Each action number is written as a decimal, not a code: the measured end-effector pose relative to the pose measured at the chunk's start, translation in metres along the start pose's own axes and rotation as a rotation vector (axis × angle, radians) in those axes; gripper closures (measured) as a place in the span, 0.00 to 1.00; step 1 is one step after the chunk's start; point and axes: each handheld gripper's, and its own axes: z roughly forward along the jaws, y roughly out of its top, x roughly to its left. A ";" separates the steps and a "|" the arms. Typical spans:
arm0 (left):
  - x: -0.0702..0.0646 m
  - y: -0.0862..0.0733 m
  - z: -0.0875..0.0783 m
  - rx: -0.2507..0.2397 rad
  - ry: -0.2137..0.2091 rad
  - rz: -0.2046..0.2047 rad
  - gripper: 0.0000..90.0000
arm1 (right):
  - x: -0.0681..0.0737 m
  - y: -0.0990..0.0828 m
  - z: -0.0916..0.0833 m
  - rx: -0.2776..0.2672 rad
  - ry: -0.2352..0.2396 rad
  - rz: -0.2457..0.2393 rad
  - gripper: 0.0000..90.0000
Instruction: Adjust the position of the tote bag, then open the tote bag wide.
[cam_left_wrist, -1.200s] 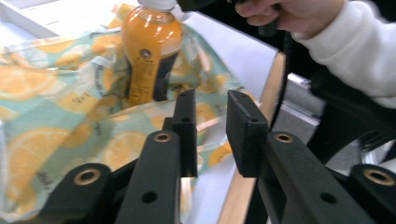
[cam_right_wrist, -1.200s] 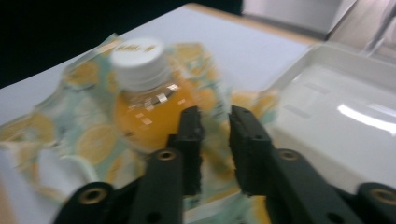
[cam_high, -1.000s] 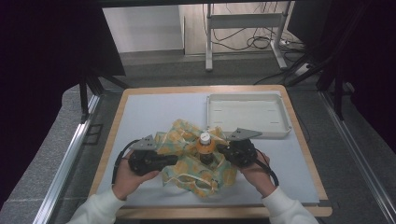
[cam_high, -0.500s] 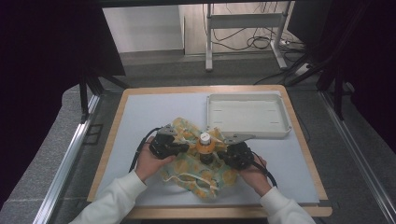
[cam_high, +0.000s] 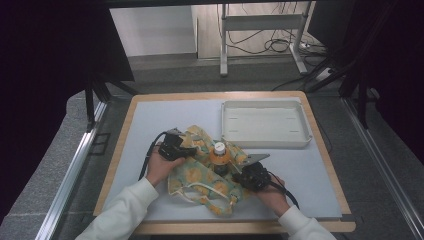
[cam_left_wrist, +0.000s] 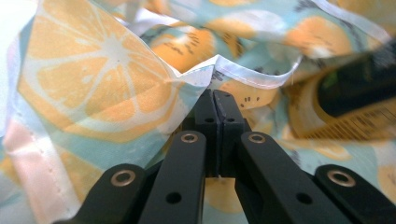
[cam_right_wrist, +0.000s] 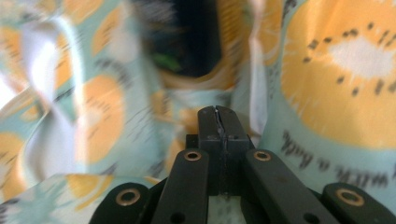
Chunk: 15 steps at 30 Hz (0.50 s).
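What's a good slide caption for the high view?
Two handheld claws, left and right, shut beside an orange bottle in a fruit-print bag.

The left gripper (cam_high: 176, 146) sat in the person's left hand (cam_high: 159, 167), its jaws pressed together. The right gripper (cam_high: 248, 176) sat in the right hand (cam_high: 272, 192), jaws likewise closed tip to tip. Both forearms, in pale sleeves, angled inward toward each other.
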 end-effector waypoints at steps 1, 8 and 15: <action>0.002 0.001 0.001 0.007 0.009 0.000 1.00 | 0.002 -0.001 -0.001 0.000 0.005 -0.007 0.99; -0.002 0.002 -0.003 -0.008 -0.034 0.002 1.00 | 0.008 -0.006 -0.009 -0.023 0.007 -0.021 0.99; -0.003 0.012 0.006 0.011 -0.021 0.018 1.00 | 0.011 0.000 0.001 -0.005 0.025 -0.039 0.99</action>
